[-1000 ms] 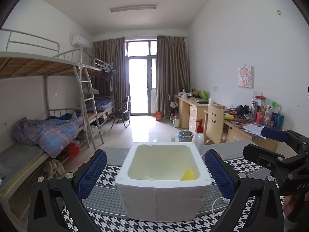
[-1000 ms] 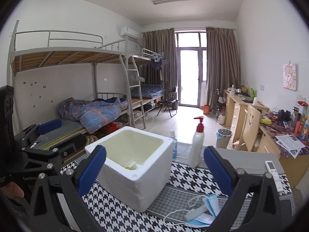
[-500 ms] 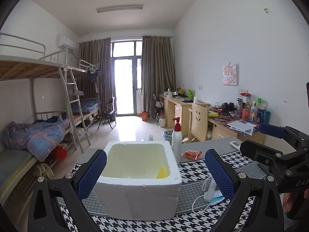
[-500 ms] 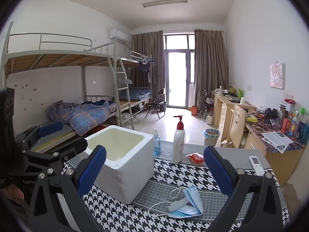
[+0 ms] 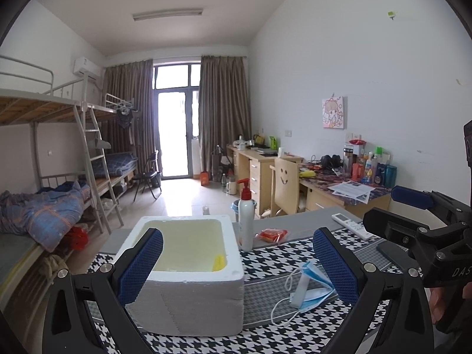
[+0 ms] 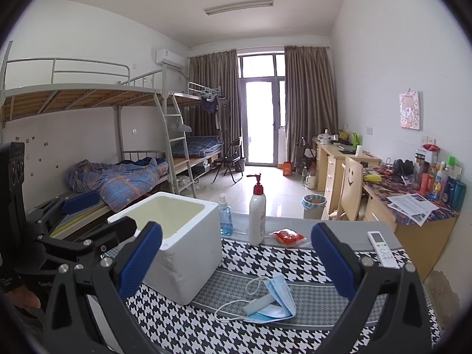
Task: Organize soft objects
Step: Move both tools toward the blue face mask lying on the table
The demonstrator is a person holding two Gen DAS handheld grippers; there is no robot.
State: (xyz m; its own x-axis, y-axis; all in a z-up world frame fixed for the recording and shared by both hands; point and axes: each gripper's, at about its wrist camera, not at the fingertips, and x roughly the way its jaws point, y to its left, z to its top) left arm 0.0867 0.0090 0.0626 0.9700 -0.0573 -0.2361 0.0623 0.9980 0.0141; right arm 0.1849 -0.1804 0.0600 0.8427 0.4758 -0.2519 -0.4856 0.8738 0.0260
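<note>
A blue face mask (image 6: 277,298) lies crumpled on the houndstooth cloth (image 6: 295,265), draped over a small white stick. In the left wrist view the face mask (image 5: 314,287) sits right of the white foam box (image 5: 188,283), which holds a yellow item (image 5: 219,262) in its near right corner. A red soft packet (image 6: 287,236) rests behind, beside a pump bottle (image 6: 256,215). My left gripper (image 5: 237,265) is open, above the box's right half. My right gripper (image 6: 236,262) is open, hovering above the cloth between the foam box (image 6: 180,242) and the mask. Neither holds anything.
A blue spray bottle (image 6: 225,218) stands behind the box. A white remote (image 6: 382,247) lies at the table's right edge. Beyond the table are a bunk bed (image 6: 118,177), a bin (image 6: 314,206), a chair (image 6: 352,188) and cluttered desks (image 6: 413,200).
Both grippers have drawn back and swung right. The foam box has slid left in both views, and the mask, red packet and remote have come into sight. Both jaws stayed open.
</note>
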